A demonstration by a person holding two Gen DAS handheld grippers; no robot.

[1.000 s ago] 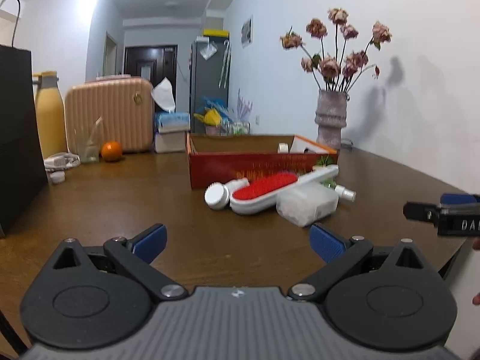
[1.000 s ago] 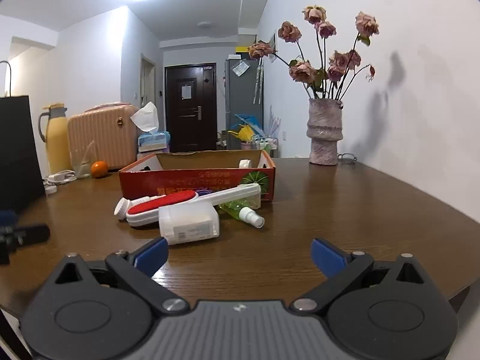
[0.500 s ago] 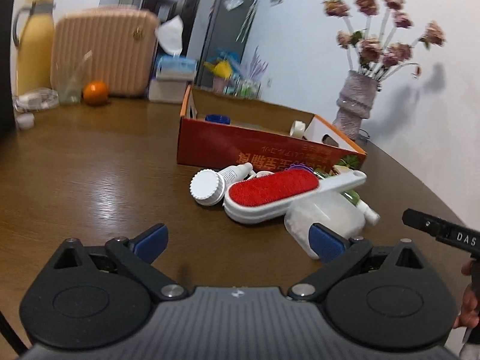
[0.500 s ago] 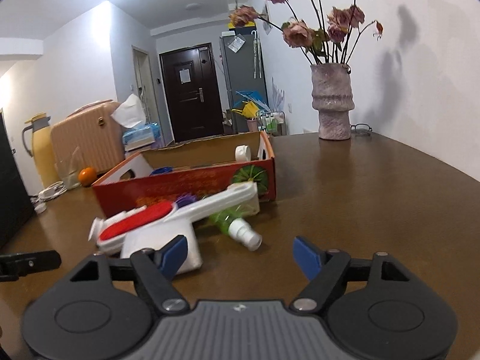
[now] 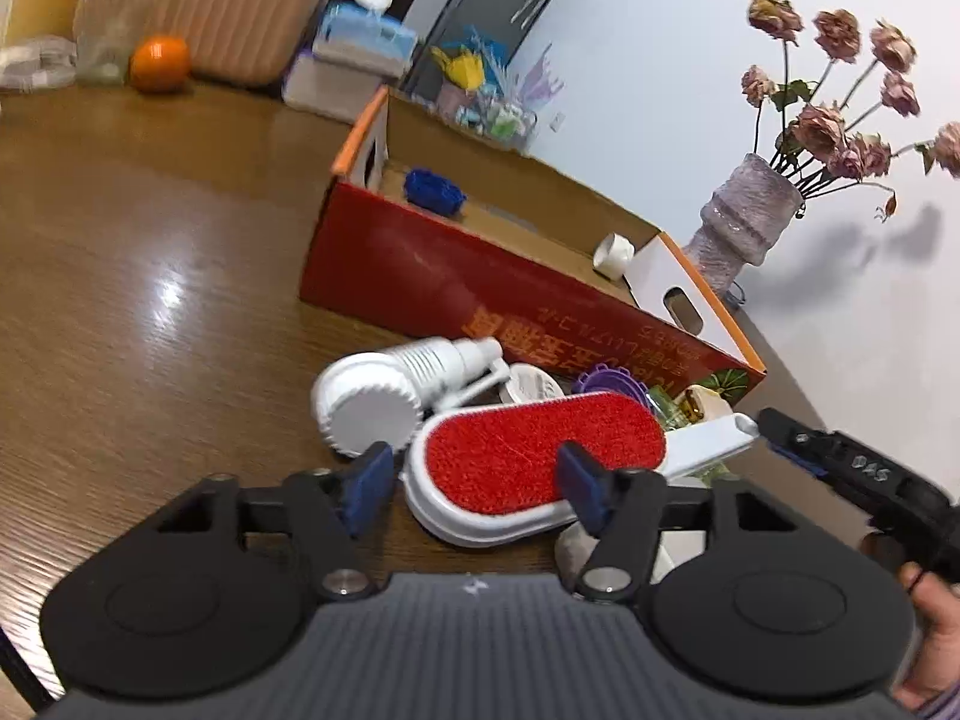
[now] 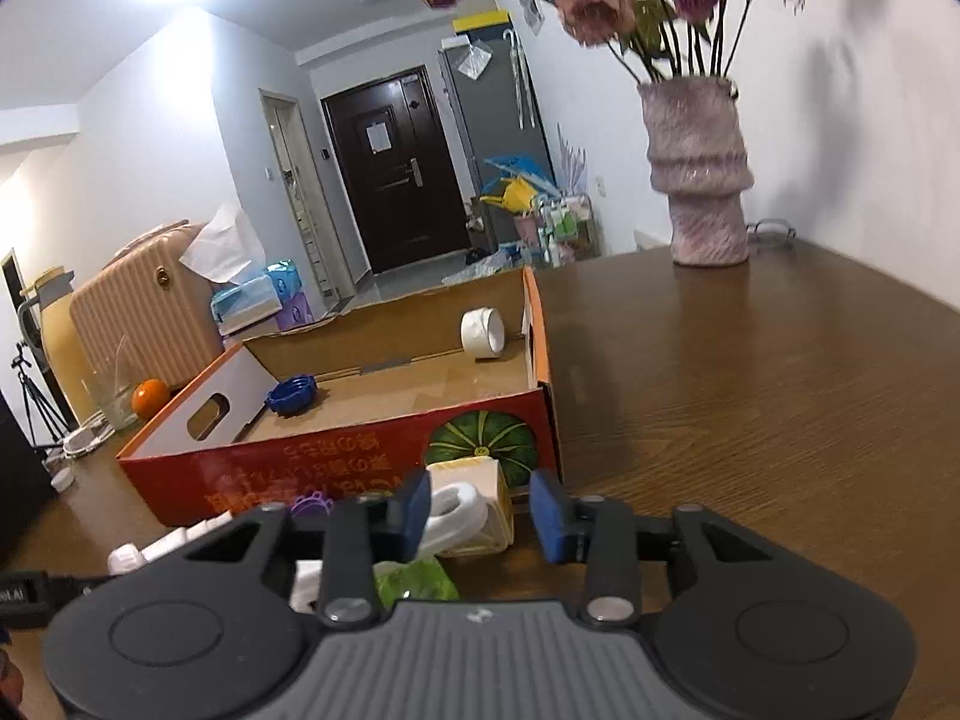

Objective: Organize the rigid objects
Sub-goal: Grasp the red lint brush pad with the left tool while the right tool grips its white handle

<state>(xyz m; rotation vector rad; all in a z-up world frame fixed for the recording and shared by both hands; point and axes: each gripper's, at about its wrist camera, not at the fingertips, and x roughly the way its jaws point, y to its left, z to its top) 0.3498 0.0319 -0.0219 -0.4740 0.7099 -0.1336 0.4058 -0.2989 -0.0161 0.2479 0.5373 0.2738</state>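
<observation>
Wooden table [image 5: 120,276], big and brown, carries everything. Red cardboard box [image 5: 456,282] sits open-topped on it, mid-table; inside are a blue cap [image 6: 292,394] at one end and a white tape roll [image 6: 483,333] at the other. Pile of loose items lies on the table just in front of the box's near wall. Lint brush [image 5: 528,465], white body with red pad, is the largest of the pile; its red head lies between the left gripper's [image 5: 474,480] blue pads, jaws closing, pads not visibly pressing on it. White bottle [image 5: 384,387] lies on its side touching the brush's left edge, outside the left jaw. Right gripper [image 6: 480,513] sits at the other end of the pile, jaws closing around the brush's white handle end [image 6: 453,513]; left pad looks at or on the handle, right pad clear of it. Small cream carton [image 6: 474,495] stands behind the handle against the box wall, green bottle [image 6: 414,579] just below the right gripper's left finger.
</observation>
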